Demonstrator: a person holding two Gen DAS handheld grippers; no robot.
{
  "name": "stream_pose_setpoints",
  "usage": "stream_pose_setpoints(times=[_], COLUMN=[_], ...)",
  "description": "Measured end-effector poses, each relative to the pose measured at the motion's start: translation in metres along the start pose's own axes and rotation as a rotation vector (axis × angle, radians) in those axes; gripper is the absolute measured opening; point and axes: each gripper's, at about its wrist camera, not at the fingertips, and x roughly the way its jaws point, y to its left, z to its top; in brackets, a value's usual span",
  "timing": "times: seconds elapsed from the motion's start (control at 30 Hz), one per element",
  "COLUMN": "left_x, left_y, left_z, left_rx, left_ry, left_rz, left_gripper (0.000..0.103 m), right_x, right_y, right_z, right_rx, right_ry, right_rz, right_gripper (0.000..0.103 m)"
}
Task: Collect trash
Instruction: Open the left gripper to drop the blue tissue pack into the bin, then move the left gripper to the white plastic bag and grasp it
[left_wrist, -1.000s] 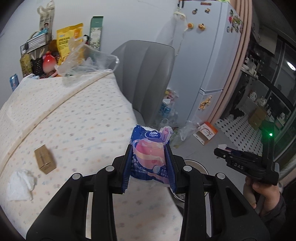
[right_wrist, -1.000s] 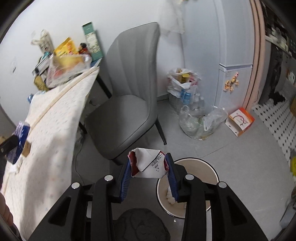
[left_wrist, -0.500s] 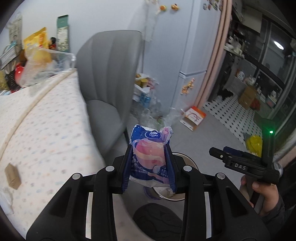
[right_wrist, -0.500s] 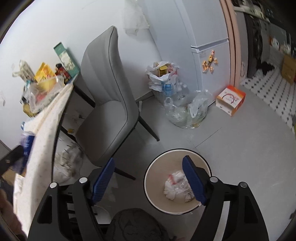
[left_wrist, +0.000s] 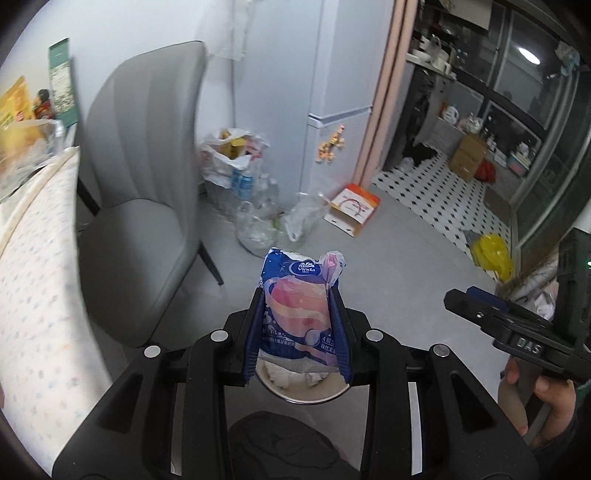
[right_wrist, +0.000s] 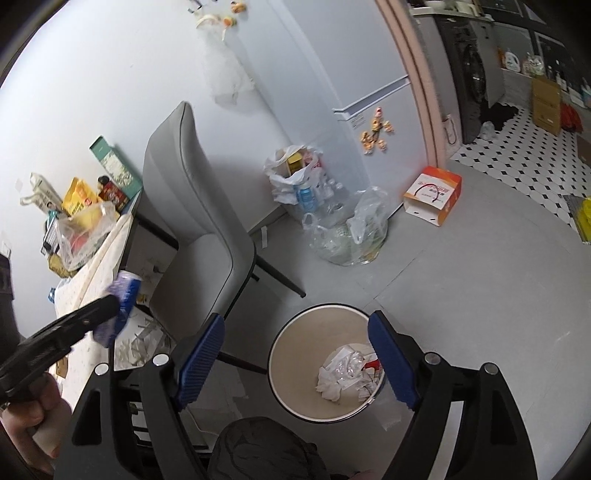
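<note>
Now the blue-and-pink Vinda tissue packet stands upright, clamped on both sides between the blue pads of the left gripper. Directly beneath it, partly hidden by the packet and the fingers, is the round waste bin, with white crumpled paper showing inside. In the right wrist view the same packet appears blurred at the tip of the left gripper, near the edge of the cloth-covered table.

The right gripper has just been opening; its blue pads stand wide apart with nothing between them, framing the bin below. Crumpled paper and wrappers lie on the bin's bottom, a scrap of red among them. A hand grips the right gripper's handle at the lower right of the left wrist view.

Beside the bin stands a grey upholstered chair, pushed against the table. Beyond it, clear plastic bags of bottles sit on the grey floor by the white fridge, and an orange-and-white carton lies nearby.
</note>
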Motion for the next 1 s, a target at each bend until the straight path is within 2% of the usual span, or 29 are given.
stream_pose_setpoints(times=[0.13, 0.17, 0.23, 0.3, 0.37, 0.53, 0.67, 0.8, 1.0], left_x=[0.012, 0.015, 0.019, 0.018, 0.009, -0.009, -0.03, -0.061, -0.106], left_y=[-0.015, -0.018, -0.022, -0.023, -0.02, -0.003, 0.018, 0.05, 0.101], left_z=[0.007, 0.009, 0.011, 0.014, 0.015, 0.011, 0.005, -0.004, -0.025], left_rx=[0.016, 0.021, 0.028, 0.02, 0.003, -0.032, -0.051, -0.093, -0.175], left_ry=[0.015, 0.023, 0.033, 0.01, -0.041, -0.06, -0.076, -0.114, -0.168], left_rz=[-0.019, -0.026, -0.05, -0.051, -0.018, 0.007, 0.039, 0.082, 0.156], left_gripper=[0.037, 0.04, 0.054, 0.084, 0.096, 0.097, 0.097, 0.097, 0.097], right_x=[-0.012, -0.012, -0.015, -0.017, -0.018, -0.018, -0.018, -0.019, -0.019], right_y=[-0.013, -0.014, -0.017, -0.019, -0.02, -0.011, 0.003, 0.024, 0.063], right_z=[0.002, 0.002, 0.001, -0.001, -0.003, -0.007, -0.009, -0.011, -0.016], right_rx=[0.021, 0.023, 0.028, 0.029, 0.024, 0.003, -0.016, -0.049, -0.109], right_ry=[-0.021, -0.024, -0.028, -0.029, -0.028, -0.023, -0.03, -0.036, -0.032], right_rz=[-0.002, -0.003, -0.005, -0.012, -0.024, -0.023, -0.009, 0.008, 0.047], right_gripper=[0.078, 0.078, 0.078, 0.078, 0.079, 0.081, 0.089, 0.095, 0.095])
